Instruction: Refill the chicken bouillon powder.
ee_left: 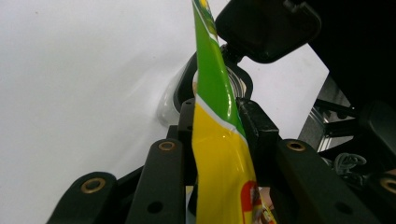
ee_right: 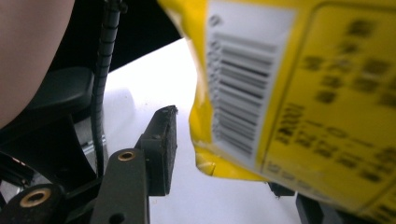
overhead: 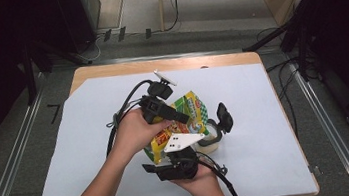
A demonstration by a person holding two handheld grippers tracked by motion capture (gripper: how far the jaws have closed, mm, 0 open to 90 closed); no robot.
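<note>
Left gripper view, left claw (ee_left: pixel 217 116) pinching snack bag (ee_left: pixel 219 154)

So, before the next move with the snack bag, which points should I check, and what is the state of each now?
1. Left gripper holds the snack bag: ok, its fingers press the bag's edge from both sides.
2. Right gripper holds the bag: not ok, the bag's corner hangs between open fingers, with a gap on the visible side.
3. Container lid open: ok, it stands up.
4. Bag above the container: ok in the left gripper view.
5. Bag already torn open: cannot tell.
6. White sheet beside the container free of things: ok.
</note>
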